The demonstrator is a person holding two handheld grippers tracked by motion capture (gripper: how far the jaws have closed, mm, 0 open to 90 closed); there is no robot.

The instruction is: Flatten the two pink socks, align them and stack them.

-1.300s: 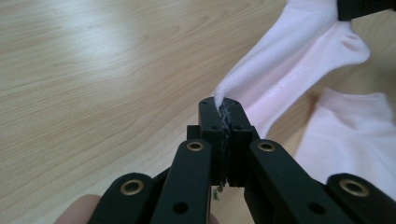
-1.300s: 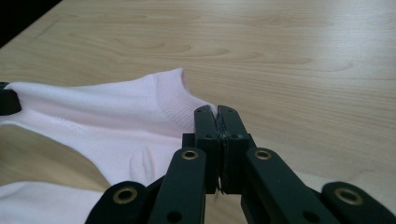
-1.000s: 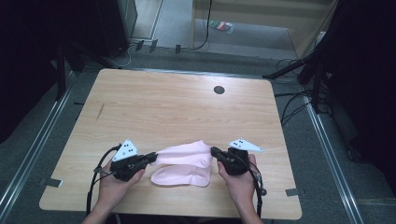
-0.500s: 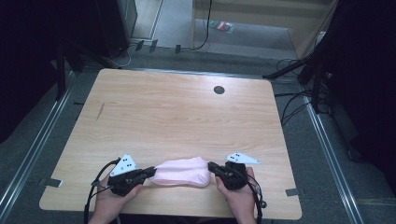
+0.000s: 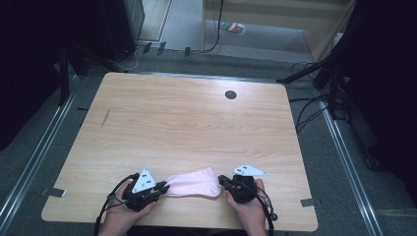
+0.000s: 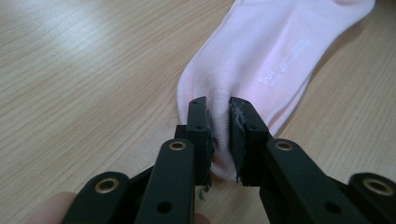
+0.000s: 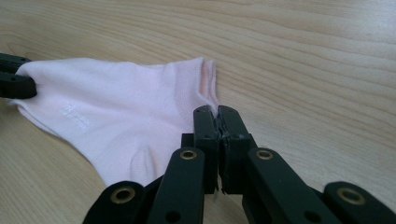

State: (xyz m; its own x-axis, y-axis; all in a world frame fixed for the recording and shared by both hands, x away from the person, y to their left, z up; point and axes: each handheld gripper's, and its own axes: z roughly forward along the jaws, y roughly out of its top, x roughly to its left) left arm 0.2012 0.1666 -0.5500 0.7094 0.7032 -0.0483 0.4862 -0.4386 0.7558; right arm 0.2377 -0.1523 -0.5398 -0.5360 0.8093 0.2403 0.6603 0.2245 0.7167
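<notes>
A pale pink sock [image 5: 194, 183] lies stretched flat on the wooden table [image 5: 196, 123], close to its near edge, between my two grippers. My left gripper [image 5: 164, 187] is at the sock's left end. In the left gripper view the toe of the sock [image 6: 261, 60] sits bunched between the jaws of that gripper [image 6: 220, 105], which have just been opening, and the pad faces show beside the fabric. My right gripper [image 5: 221, 181] is at the sock's right end. In the right gripper view that gripper [image 7: 217, 112] is shut tight on the cuff edge of the sock [image 7: 116, 112].
A small dark round hole [image 5: 230, 94] sits in the far right part of the tabletop. Metal rails and cables run along the floor on both sides of the table. The near table edge is just below both hands.
Both hands have come down and toward the near edge. The sock, earlier held slack and wider, now lies drawn out flat on the wood.
</notes>
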